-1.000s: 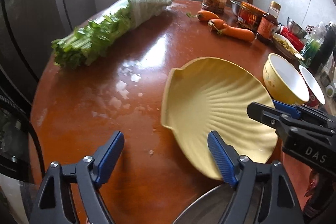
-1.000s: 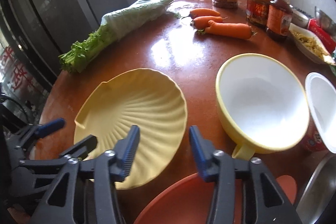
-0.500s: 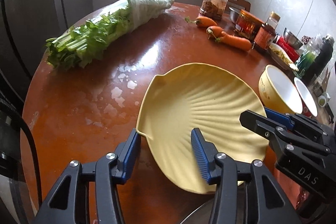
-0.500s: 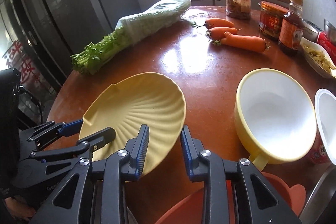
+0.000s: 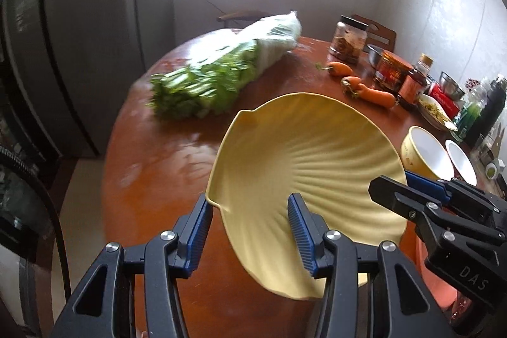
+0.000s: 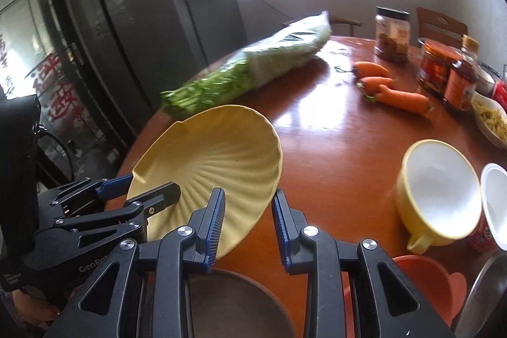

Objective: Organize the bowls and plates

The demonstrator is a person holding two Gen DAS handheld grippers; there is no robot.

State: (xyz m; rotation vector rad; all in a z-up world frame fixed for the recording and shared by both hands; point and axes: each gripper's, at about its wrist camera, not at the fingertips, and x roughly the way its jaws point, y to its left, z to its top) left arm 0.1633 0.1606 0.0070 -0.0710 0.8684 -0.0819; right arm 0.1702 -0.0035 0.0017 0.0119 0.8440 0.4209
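Observation:
A yellow shell-shaped plate point(image 5: 304, 148) point(image 6: 215, 154) hangs tilted above the brown round table point(image 6: 332, 148), held from two sides. My left gripper point(image 5: 248, 217) point(image 6: 153, 184) is shut on its near-left rim, one pad inside the dish and one outside. My right gripper point(image 6: 248, 211) point(image 5: 393, 182) is shut on the opposite rim. A yellow bowl point(image 6: 440, 189) point(image 5: 424, 154) with a white inside stands on the table to the right, a white-lined red cup point(image 6: 494, 205) beside it. An orange dish point(image 6: 421, 284) and a grey metal dish point(image 6: 234, 306) lie below the right gripper.
A long bundle of wrapped greens point(image 5: 221, 68) lies across the far left of the table. Carrots point(image 6: 399, 97), jars point(image 6: 391, 34) and a sauce bottle point(image 6: 459, 81) crowd the far right. A dark fridge point(image 6: 126, 37) stands past the table's left edge.
Both grippers closed onto the yellow plate's rim, then rose with it. The plate has left the table and now tilts; the table looks farther below.

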